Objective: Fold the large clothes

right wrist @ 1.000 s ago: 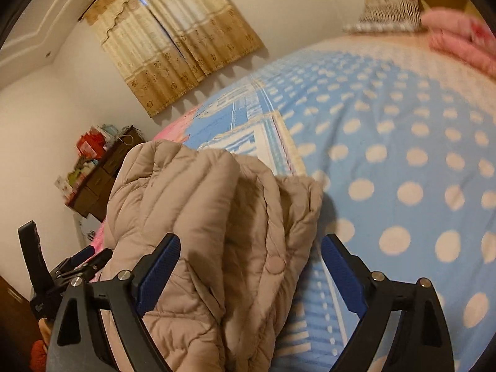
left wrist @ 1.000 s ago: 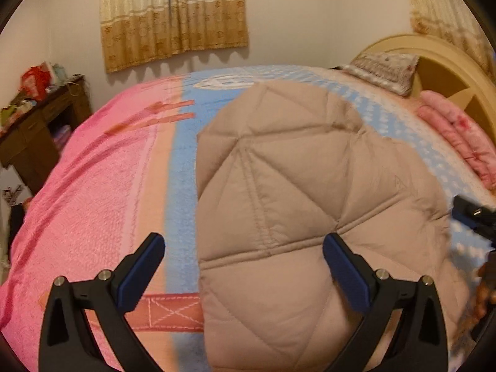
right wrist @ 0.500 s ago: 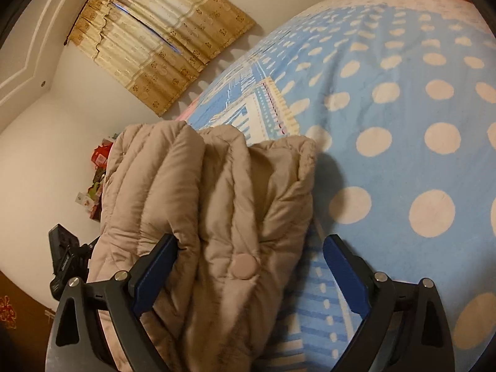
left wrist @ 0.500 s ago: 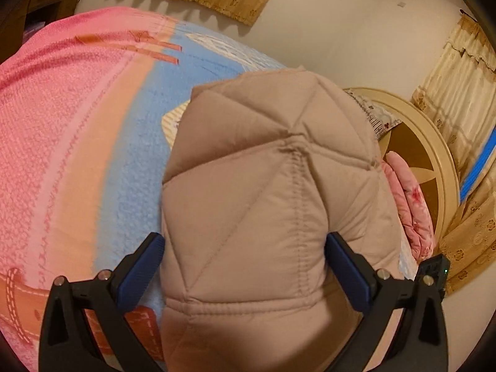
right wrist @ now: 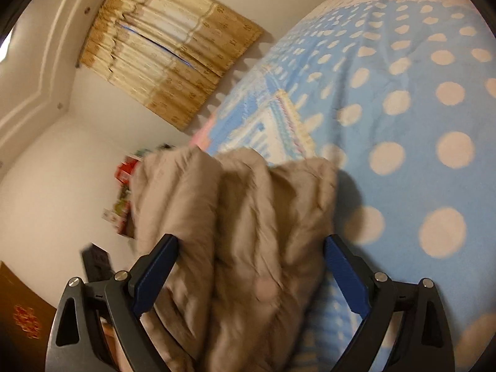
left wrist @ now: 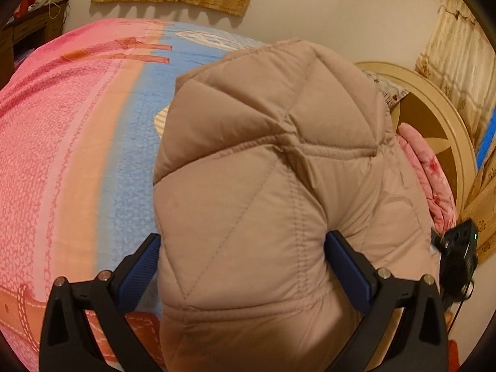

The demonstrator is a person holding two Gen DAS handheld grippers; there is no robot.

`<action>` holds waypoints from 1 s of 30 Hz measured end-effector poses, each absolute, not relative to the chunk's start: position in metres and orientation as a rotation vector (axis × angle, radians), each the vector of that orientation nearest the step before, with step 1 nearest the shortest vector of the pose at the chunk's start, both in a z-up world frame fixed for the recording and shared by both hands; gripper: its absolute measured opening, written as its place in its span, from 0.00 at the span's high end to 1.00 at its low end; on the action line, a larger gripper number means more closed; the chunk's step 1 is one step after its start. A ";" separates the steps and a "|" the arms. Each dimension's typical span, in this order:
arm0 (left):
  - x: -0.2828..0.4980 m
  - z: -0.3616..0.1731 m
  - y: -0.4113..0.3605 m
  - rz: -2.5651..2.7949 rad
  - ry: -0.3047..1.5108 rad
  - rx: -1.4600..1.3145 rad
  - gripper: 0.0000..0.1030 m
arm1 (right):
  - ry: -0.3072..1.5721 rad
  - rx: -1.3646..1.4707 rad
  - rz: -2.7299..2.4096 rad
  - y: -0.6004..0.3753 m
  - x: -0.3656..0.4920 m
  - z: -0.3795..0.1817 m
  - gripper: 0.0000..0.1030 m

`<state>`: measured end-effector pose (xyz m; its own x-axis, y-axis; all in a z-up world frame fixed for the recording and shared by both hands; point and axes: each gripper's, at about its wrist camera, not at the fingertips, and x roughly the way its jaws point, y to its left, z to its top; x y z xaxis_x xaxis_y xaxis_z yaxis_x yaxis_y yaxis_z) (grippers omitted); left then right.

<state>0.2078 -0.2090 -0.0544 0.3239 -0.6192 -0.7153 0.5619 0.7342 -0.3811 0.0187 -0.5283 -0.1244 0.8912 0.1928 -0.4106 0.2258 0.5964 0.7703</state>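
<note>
Left wrist view: the left tongs [left wrist: 243, 266] stand wide apart, both pads pressing the sides of the puffy beige quilted jacket [left wrist: 263, 186], which bulges between them above the pink and blue bed blanket [left wrist: 77, 155]. It has risen since a second ago.

Right wrist view: the right tongs [right wrist: 251, 271], equally spread, cradle the blurred, bunched jacket [right wrist: 241, 217]. Likely it is being carried over for a fold.

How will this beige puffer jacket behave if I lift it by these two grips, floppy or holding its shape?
The beige puffer jacket looks puffy and soft: the quilted panels bulge around the left gripper, so it probably compresses and springs back. At the right gripper the layers bunch in loose folds, so expect sagging. The smooth shell may slide.
</note>
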 end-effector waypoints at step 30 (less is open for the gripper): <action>0.186 -0.051 -0.213 -0.937 0.948 0.009 0.17 | 0.637 0.921 0.214 -0.470 0.084 -0.141 0.25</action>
